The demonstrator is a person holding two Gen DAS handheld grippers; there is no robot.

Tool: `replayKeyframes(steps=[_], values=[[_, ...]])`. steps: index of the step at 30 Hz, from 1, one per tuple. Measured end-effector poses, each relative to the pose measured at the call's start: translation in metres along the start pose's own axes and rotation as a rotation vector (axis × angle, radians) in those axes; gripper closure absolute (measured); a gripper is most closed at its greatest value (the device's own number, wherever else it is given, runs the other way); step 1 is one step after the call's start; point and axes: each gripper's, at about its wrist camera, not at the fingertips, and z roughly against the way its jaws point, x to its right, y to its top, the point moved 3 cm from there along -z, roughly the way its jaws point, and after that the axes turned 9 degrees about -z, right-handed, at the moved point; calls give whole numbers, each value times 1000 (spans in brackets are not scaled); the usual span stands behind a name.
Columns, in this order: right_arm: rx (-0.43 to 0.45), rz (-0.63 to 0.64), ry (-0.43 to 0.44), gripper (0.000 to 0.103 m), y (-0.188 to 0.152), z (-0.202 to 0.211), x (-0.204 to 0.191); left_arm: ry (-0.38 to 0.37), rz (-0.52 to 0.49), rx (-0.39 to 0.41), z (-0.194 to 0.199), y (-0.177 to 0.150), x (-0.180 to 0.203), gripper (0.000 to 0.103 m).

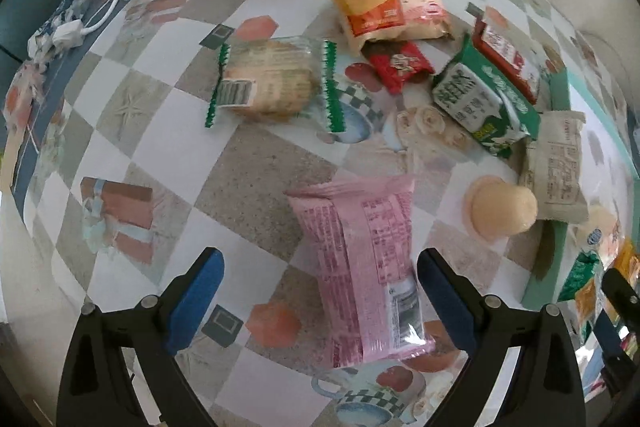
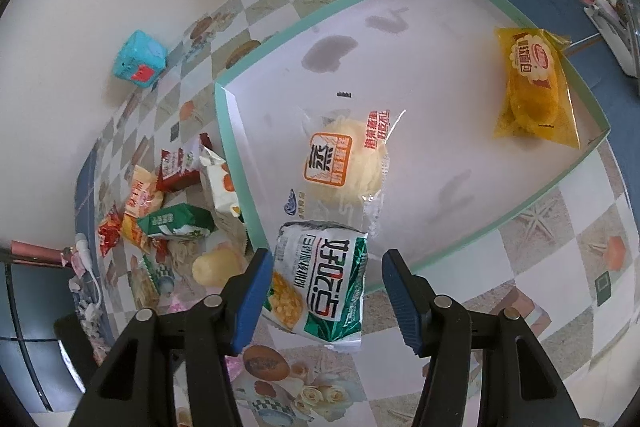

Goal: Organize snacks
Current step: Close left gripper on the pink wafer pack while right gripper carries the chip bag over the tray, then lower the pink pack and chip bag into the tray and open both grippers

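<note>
Both grippers stand wide and empty, the left gripper (image 1: pixel 320 301) astride a pink packet (image 1: pixel 366 267) on the table, the right gripper (image 2: pixel 326 293) over a green-white packet (image 2: pixel 324 281) on the tray (image 2: pixel 236 131) rim; next, I'd guess, close and lift the pink one trayward.

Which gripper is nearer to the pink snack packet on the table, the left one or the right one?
Left. The left gripper is open, and the pink snack packet lies between its fingers. The right gripper is at the tray, around a green-and-white packet.
</note>
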Motion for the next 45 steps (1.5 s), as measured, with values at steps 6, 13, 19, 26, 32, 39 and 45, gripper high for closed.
replayKeyframes(steps=[6,13,19,26,32,39,45], values=[[-41,31,-6,41,-3,-10,-5,-70,-82,-26,-4,-5,22,38],[-56,81,-37,41,-8,-21,-15,-89,-62,-17,-2,-10,9,58],[-44,127,-55,44,-11,-24,-21,-87,-26,24,16,-14,-13,59],[-36,93,-23,47,-1,-20,-13,-117,-51,97,63,7,-5,59],[3,13,9,48,19,-9,5,-136,-157,155,83,26,47,59],[92,-160,-58,48,55,3,56,-190,-278,135,74,46,123,59],[110,-244,-92,46,70,7,83,-239,-307,105,62,52,160,56]])
